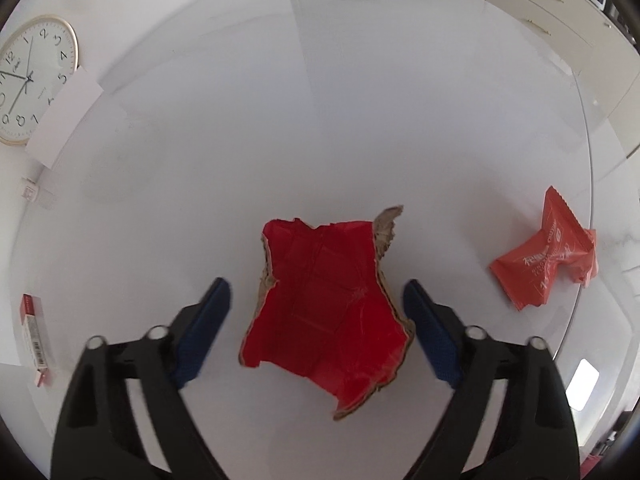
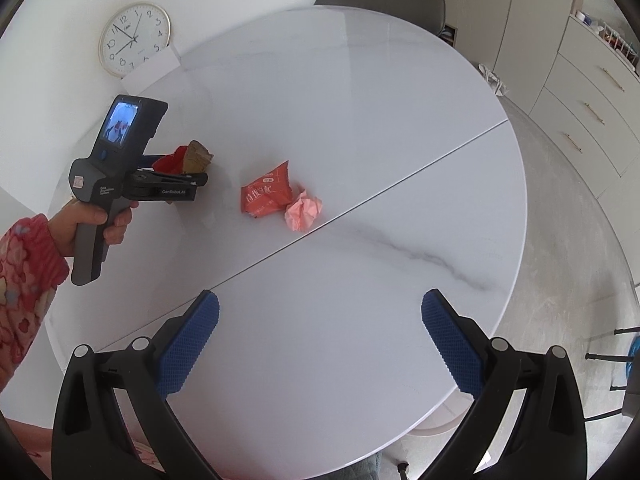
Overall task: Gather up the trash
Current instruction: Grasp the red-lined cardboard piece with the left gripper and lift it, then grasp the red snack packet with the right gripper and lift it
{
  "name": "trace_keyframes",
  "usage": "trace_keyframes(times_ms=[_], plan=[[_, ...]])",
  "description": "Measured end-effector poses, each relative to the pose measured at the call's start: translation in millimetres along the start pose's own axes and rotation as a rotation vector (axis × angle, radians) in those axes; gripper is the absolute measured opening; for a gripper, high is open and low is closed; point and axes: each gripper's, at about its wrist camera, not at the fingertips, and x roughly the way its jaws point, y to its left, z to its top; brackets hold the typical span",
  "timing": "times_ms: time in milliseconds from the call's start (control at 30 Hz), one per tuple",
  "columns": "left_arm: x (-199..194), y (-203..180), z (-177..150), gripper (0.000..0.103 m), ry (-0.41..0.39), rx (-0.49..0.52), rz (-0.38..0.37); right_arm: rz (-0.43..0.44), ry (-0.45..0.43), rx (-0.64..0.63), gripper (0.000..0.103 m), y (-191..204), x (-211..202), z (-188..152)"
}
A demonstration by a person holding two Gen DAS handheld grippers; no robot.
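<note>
The left hand-held gripper [image 1: 316, 300] is pointed steeply down at the white round counter [image 1: 360, 120]. Its jaws are parted, and a torn red wrapper with a brown paper backing [image 1: 328, 304] is seen between them, lying on the counter; a gap is visible between each blue pad [image 1: 204, 332] and the wrapper, so nothing is gripped. An orange snack packet [image 1: 548, 256] is noted to the right of this gripper, well apart. In the right wrist view this gripper is seen held by a hand [image 2: 92, 220] in a patterned red sleeve [image 2: 24, 280].

The right hand-held gripper [image 2: 320, 340] is observed wide open and empty above bare counter. Ahead of it, well apart, the orange snack packet and a crumpled pink paper ball [image 2: 303, 210] are found touching each other.
</note>
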Motion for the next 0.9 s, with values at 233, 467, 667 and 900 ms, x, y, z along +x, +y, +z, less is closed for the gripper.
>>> trace_keyframes(times_ms=[233, 467, 667, 900], plan=[[1.4, 4.7, -2.1, 0.054, -0.037, -0.055, 0.007, 0.033, 0.025, -0.074, 0.101, 18.2, 29.0, 32.5], [-27.4, 12.2, -17.3, 0.048, -0.056, -0.198, -0.005, 0.046, 0.062, -0.227, 0.101, 47.9, 89.4, 79.3], [-66.5, 17.6, -56.7, 0.048, -0.082, -0.319, -0.024, 0.014, 0.136, -0.344, 0.100, 64.8, 138.5, 93.7], [-88.6, 26.2, -95.8, 0.048, -0.066, -0.445, -0.045, 0.017, 0.188, -0.427, 0.082, 78.2, 156.1, 91.6]])
